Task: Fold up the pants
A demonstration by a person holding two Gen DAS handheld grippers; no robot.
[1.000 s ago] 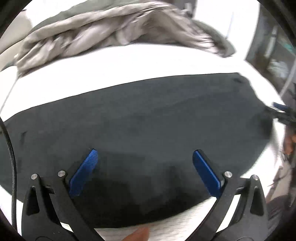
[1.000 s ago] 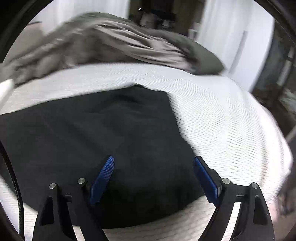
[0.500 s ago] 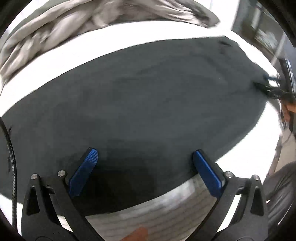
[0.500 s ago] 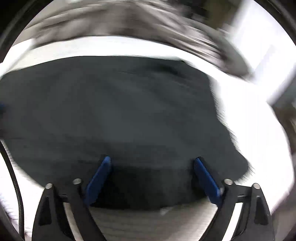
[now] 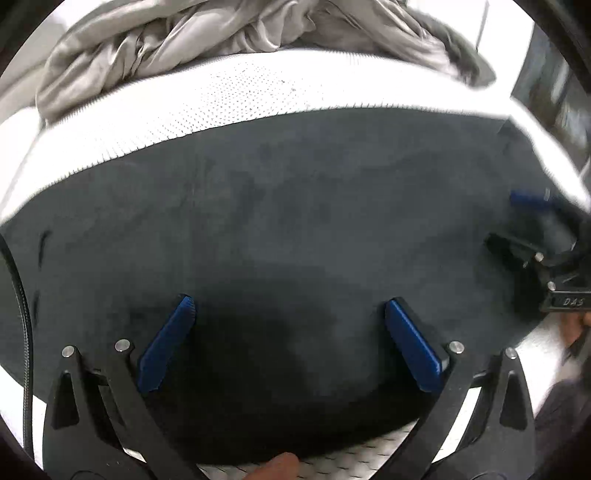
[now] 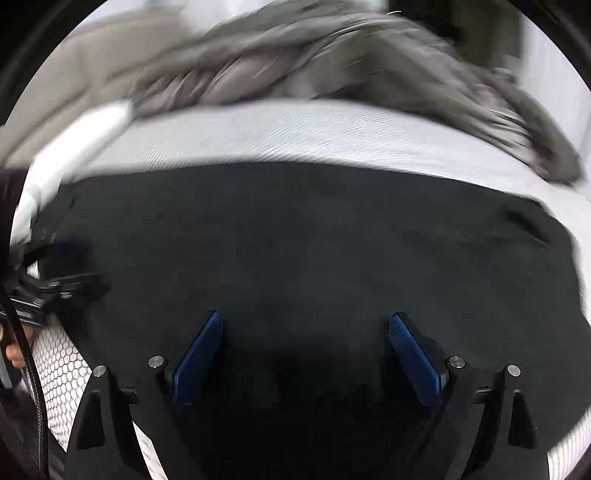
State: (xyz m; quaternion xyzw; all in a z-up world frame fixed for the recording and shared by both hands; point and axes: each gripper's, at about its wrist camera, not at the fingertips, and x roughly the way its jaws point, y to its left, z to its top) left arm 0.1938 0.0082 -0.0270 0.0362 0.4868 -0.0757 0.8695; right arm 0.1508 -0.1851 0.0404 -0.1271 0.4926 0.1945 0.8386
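Observation:
The black pants (image 5: 295,229) lie flat across a white mattress (image 5: 229,92); they also fill the right wrist view (image 6: 295,251). My left gripper (image 5: 288,306) is open, its blue pads spread wide just above the near edge of the cloth, holding nothing. My right gripper (image 6: 304,321) is open too, over the near edge of the pants further right. The right gripper also shows at the right edge of the left wrist view (image 5: 532,229), and the left gripper at the left edge of the right wrist view (image 6: 66,284).
A crumpled grey duvet (image 5: 229,33) is heaped along the far side of the mattress; it also shows in the right wrist view (image 6: 332,62). The bare mattress (image 6: 295,133) lies between it and the pants. Dark furniture (image 5: 554,85) stands at the far right.
Both grippers have moved in lower over the near edge of the pants and swung to the left. Each now sees the other at its frame edge. Both stayed open.

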